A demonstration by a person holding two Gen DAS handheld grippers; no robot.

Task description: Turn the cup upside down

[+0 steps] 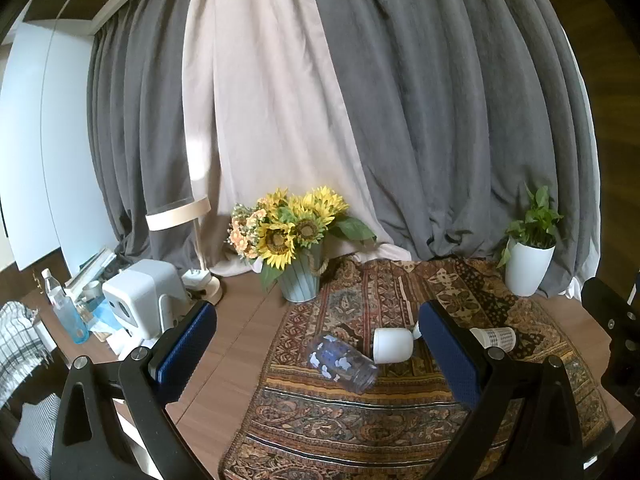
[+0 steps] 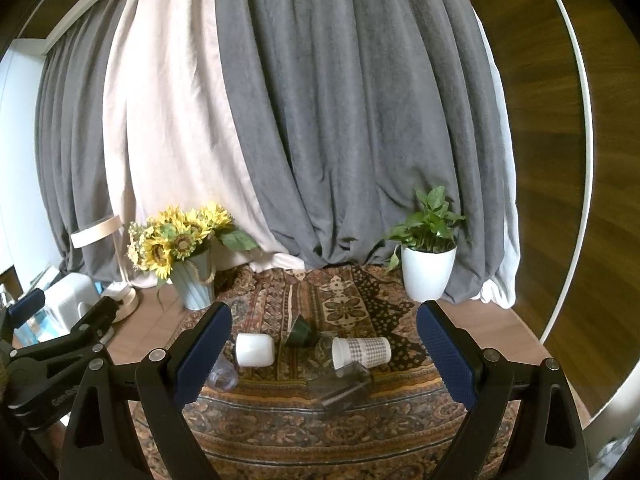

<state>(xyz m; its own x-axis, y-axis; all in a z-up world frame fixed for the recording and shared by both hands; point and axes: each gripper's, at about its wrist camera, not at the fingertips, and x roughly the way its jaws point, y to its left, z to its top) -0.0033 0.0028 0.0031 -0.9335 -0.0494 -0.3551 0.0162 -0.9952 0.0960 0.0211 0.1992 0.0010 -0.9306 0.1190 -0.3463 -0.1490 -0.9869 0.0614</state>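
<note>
Looking across the rug [image 2: 320, 420] from left to right, I see five cups, all lying on their sides, none yet stood rim-down. Farthest left is the glass [image 1: 344, 364], clear with blue and white prints, mouth toward me and to the right in the left view; I judge it the heaviest, hard, slick and breakable, so I would take it across the middle of its wall with a firm squeeze. Just beside it lies the white cup [image 2: 255, 350], opaque and stiff-looking, probably plastic or ceramic; I cannot tell which. Behind and right of that is the green cup [image 2: 301, 333], small and dark, tipped with its mouth facing down and left. Then the paper cup [image 2: 362, 353], checked pattern, mouth to the left: light and soft, so it would crush under a hard pinch; I would grip low near the base, where the wall is stiffest. In front of it lies the clear cup [image 2: 340, 388], smoky and see-through, likely thin plastic, slippery and springy.

My left gripper [image 1: 320, 344] is spread wide and holds nothing, framing the glass and white cup from above the table. My right gripper [image 2: 324, 344] is likewise wide and empty, with all the cups between its fingers.
</note>
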